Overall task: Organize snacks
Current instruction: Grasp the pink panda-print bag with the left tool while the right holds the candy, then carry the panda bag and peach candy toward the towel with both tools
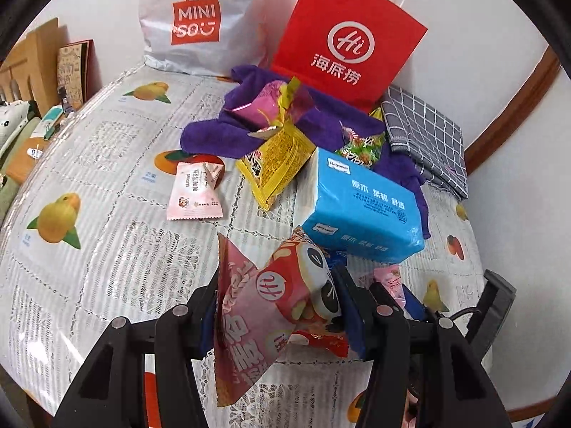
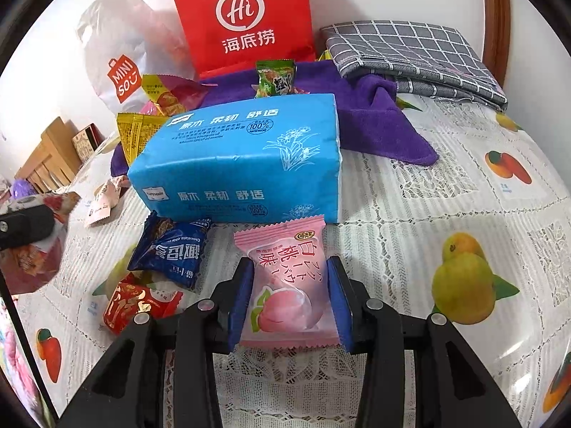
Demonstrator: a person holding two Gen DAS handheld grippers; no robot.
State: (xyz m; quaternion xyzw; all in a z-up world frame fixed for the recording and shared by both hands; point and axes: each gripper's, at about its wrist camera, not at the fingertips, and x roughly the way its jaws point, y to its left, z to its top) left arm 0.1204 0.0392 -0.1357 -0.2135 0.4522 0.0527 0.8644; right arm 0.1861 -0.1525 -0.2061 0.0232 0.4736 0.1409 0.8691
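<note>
Left wrist view
Left gripper (image 1: 276,306): clenched on a pink and red foil snack bag with a cartoon face (image 1: 271,303); blue pads press it from both sides.
Snack bag pos.: between the two fingers, lifted and tilted, lower corner hangs down in front of the gripper body.
Table: white lace-pattern tablecloth with printed fruit (image 1: 89,267) under clear plastic.
Beyond the fingers: blue rectangular plastic tissue pack (image 1: 360,207), just behind the held bag.
Left of tissue pack: yellow crinkled snack packet (image 1: 274,164), leaning on a purple fleece cloth (image 1: 214,132); small pale pink sachet (image 1: 196,192) lies flat, apart from it.
Back: red paper bag with white "Hi" logo (image 1: 342,35) and white plastic MINISO bag (image 1: 200,18), both against the wall; grey checked folded cloth (image 1: 424,135) at right.

Right wrist view
Right gripper (image 2: 289,296): clenched on a pink peach-print candy packet (image 2: 289,285).
Candy packet pos.: upright between the blue pads, top edge near the tissue pack (image 2: 242,160).
Left of the fingers: dark blue chocolate-chip snack packet (image 2: 175,253) and red-gold small packet (image 2: 139,303), both on the table, not touched by the gripper.
On purple cloth (image 2: 374,121): green small snack packet (image 2: 276,76), behind the tissue pack.
Far left edge: the other gripper w/ its bag, partly visible.
</note>
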